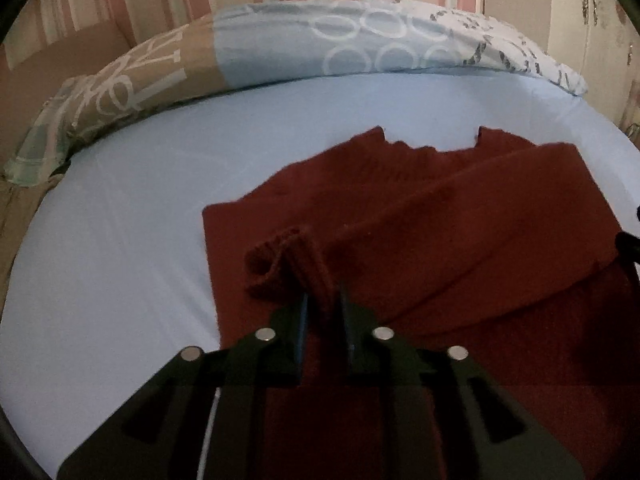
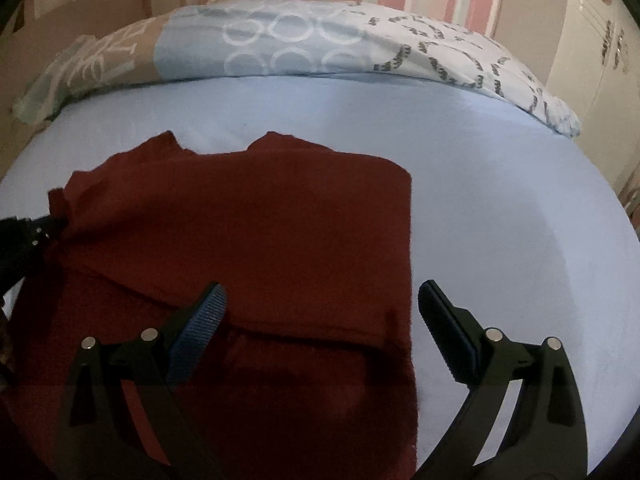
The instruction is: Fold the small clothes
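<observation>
Your left tool [image 1: 323, 300] clamps the soft, limp maroon garment's [image 1: 460, 220] cuff mid-bed [image 1: 120, 240]; your right tool [image 2: 320, 308] gapes empty near its edge.

No text, label, brand or number can be read anywhere. The pillow [image 1: 280, 52] carries large pale letter-like shapes on its tan part, too warped and cropped to spell out, and ring patterns on its blue part. Its white end shows dark curved bands that may be rows of small print, but they are too blurred to read in either view.
</observation>
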Motion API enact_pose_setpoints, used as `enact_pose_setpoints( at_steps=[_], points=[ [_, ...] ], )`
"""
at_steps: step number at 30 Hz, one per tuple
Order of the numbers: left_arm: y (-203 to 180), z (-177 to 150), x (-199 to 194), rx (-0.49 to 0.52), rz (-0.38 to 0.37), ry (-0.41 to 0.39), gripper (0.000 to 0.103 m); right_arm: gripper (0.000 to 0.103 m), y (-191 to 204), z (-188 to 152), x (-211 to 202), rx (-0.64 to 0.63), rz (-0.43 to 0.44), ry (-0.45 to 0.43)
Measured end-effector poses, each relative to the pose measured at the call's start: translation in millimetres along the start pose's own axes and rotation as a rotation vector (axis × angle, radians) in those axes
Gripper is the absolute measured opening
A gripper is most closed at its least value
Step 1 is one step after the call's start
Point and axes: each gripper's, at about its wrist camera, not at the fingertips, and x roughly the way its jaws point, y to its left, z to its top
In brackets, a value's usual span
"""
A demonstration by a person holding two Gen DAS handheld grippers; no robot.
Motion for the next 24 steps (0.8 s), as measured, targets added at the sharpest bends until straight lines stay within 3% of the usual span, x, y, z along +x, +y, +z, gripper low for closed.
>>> enact_pose_setpoints(
  at_steps=[1, 2, 3, 5, 10, 12, 16, 17, 20, 22, 24],
  points=[
    [4, -2, -4, -0.003, -0.001, -0.003, 0.023, 0.096, 2, 3, 2, -0.004, 0.001, -0.002],
    [9, -2, -8, -0.014, 0.006, -0.013, 0.032, 0.097, 4, 7, 6, -0.002, 0.000, -0.003],
    [11, 0, -7, -0.020, 0.018, -0.012, 0.051, 0.097, 6, 10, 11, 0.002, 0.001, 0.002],
    [17, 3, -7, -0.041, 0.054, -0.008, 0.075, 0.097, 9, 14, 26, 0.014, 0.020, 0.036],
    [51, 2, -25, -0.146, 0.027, -0.023, 0.081, 0.100, 6, 8, 58, 0.041, 0.020, 0.122],
    [56, 3, -30, -0.146, -0.003, -0.019, 0.083, 0.100, 2, 8, 61, 0.062, 0.037, 0.120],
    [47, 11, -16, -0.101, 0.007, 0.014, 0.083, 0.100, 5, 9, 57, 0.040, 0.026, 0.103],
    [42, 13, -7, -0.081, 0.013, 0.040, 0.083, 0.100, 6, 9, 54, 0.034, 0.020, 0.096],
    [37, 15, 26, -0.033, 0.129, 0.108, 0.084, 0.100, 7, 7, 55, 0.033, 0.016, 0.104],
    [46, 15, 32, -0.073, 0.114, 0.120, 0.084, 0.100, 6, 7, 54, 0.039, 0.022, 0.103],
    [53, 13, 25, -0.082, 0.174, 0.105, 0.084, 0.100, 5, 7, 52, 0.035, 0.023, 0.093]
  ],
)
